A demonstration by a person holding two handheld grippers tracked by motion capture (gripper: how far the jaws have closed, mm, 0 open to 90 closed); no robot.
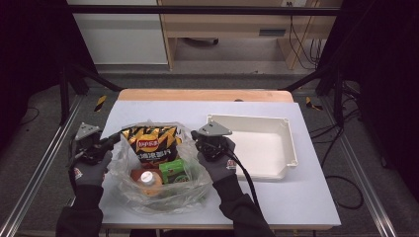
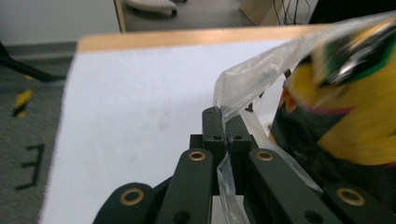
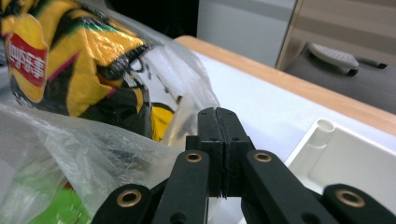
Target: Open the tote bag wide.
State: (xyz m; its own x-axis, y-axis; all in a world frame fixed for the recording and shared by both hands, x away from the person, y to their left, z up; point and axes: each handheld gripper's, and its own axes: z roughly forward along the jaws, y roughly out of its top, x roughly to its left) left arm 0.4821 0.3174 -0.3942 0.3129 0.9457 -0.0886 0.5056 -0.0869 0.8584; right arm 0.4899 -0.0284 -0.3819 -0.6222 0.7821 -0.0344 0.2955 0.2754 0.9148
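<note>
Bag (image 1: 159, 190) sits between my grippers, left gripper (image 1: 112, 140) pinching its rim at nine o'clock, right gripper (image 1: 195, 135) pressed closed on its rim at three.

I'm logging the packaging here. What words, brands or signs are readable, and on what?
"乐事" in white on the red logo of the yellow-and-black chip bag, clearest in the right gripper view; the same logo in the high view is too small to read.
Green box print: too small to read.
Orange bottle: no readable text.
</note>
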